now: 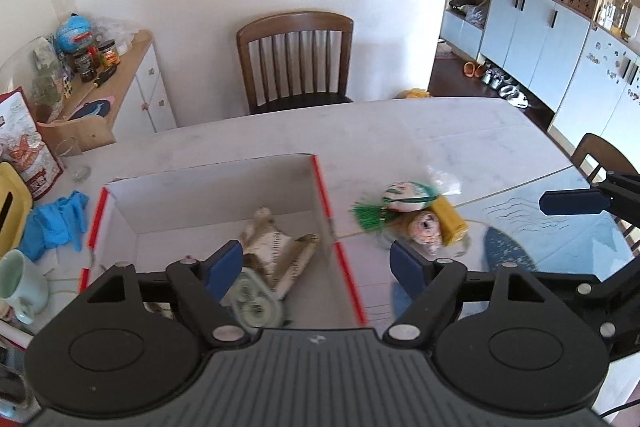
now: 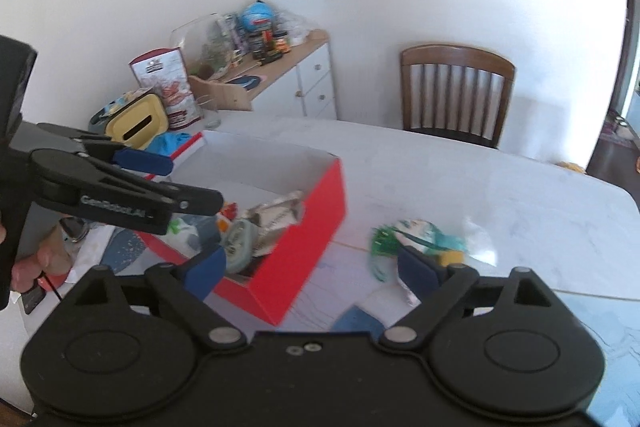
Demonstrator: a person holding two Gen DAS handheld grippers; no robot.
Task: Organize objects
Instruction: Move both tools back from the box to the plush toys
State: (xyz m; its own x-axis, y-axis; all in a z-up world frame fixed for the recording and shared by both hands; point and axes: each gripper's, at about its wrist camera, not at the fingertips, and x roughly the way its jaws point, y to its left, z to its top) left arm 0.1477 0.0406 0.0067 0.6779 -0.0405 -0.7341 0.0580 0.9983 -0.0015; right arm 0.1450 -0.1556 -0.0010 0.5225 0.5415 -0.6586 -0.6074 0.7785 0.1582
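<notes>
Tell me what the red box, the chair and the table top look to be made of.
Red box: likely cardboard, thin folded walls, white inside, matte red outside. Chair: wood, dark brown with a slight sheen, slatted back. Table top: pale, smooth, faintly veined, perhaps marble or a stone-look surface; cannot tell which.

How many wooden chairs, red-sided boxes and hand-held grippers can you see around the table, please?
Wooden chairs: 2 (one at the far side, one at the right edge)
Red-sided box: 1
Hand-held grippers: 2 (left hand-held gripper, right hand-held gripper), both open and empty
Total: 5
</notes>
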